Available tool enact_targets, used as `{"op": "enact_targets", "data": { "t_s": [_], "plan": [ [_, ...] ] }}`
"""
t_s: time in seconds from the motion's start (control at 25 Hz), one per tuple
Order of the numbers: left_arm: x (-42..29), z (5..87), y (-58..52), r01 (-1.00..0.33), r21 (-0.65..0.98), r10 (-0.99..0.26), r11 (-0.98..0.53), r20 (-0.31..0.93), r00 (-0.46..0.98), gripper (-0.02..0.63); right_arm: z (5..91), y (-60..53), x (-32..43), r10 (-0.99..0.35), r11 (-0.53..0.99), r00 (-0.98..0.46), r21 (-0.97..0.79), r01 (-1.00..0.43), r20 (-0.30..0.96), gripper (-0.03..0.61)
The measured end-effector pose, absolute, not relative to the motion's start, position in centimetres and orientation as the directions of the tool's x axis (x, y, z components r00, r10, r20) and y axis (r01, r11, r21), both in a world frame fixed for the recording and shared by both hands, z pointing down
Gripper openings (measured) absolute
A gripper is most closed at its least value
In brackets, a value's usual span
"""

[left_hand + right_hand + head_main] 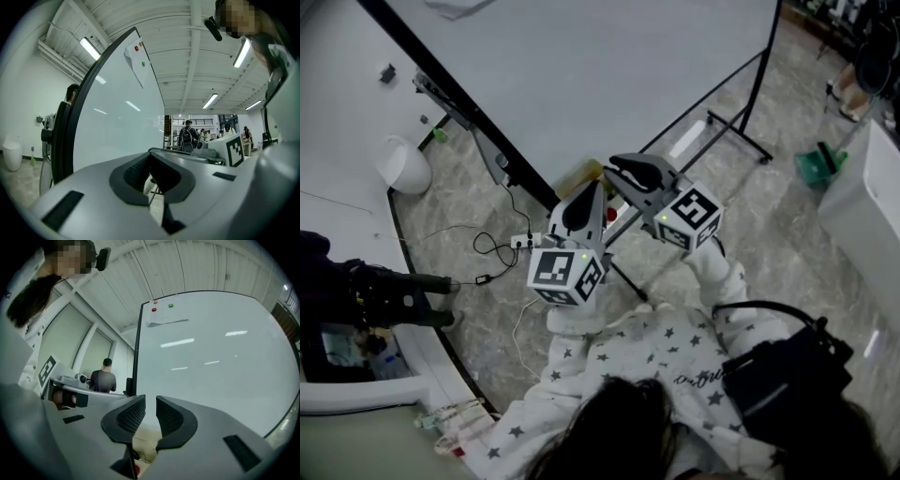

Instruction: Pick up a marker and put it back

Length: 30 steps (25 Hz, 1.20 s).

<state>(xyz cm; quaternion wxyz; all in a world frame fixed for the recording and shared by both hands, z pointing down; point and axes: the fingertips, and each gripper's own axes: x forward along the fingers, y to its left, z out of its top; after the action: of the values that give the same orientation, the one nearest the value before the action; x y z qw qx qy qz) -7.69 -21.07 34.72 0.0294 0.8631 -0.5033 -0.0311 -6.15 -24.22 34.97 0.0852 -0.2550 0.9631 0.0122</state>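
Both grippers point at a large whiteboard (581, 75) on a black stand. My left gripper (579, 214) is held just below the board's lower edge, its jaws meeting at the tips with nothing held. My right gripper (634, 173) is beside it, further right, jaws a little apart and empty. In the right gripper view the board (211, 362) fills the scene, and a pale yellow object (143, 447) and a small red item (136, 469) show low between the jaws. A small red item (611, 214) also lies between the two grippers. I cannot make out a marker for certain.
The board's black feet (741, 131) reach across the tiled floor. A cable and power strip (520, 242) lie on the left, with a white bin (405, 164) beyond. A green dustpan (820, 164) stands at the right. People stand far off (187, 136).
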Motion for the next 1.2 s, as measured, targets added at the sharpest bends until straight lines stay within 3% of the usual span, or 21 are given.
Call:
{"op": "enact_targets", "data": {
  "t_s": [0.2, 0.24, 0.28, 1.2],
  "plan": [
    [-7.1, 32.7, -19.9, -0.839, 0.077, -0.842, -0.539, -0.033, 0.538, 0.002, 32.6, -22.7, -5.8, -0.478, 0.877, -0.865, -0.032, -0.479, -0.151, 0.075],
    [-7.1, 32.4, -19.7, -0.835, 0.079, -0.839, -0.544, -0.035, 0.543, 0.002, 32.2, -22.4, -5.7, -0.479, 0.877, -0.865, -0.03, -0.48, -0.15, 0.061],
    [-7.1, 32.4, -19.5, -0.831, 0.085, -0.836, -0.549, -0.036, 0.548, 0.002, 31.7, -22.0, -5.6, -0.48, 0.876, -0.865, -0.028, -0.481, -0.148, 0.006],
    [-4.5, 31.5, -16.7, -0.773, 0.081, -0.776, -0.629, -0.016, 0.63, 0.002, 31.5, -18.8, -3.7, -0.522, 0.852, -0.847, -0.023, -0.522, -0.097, 0.006]
  ]
}}
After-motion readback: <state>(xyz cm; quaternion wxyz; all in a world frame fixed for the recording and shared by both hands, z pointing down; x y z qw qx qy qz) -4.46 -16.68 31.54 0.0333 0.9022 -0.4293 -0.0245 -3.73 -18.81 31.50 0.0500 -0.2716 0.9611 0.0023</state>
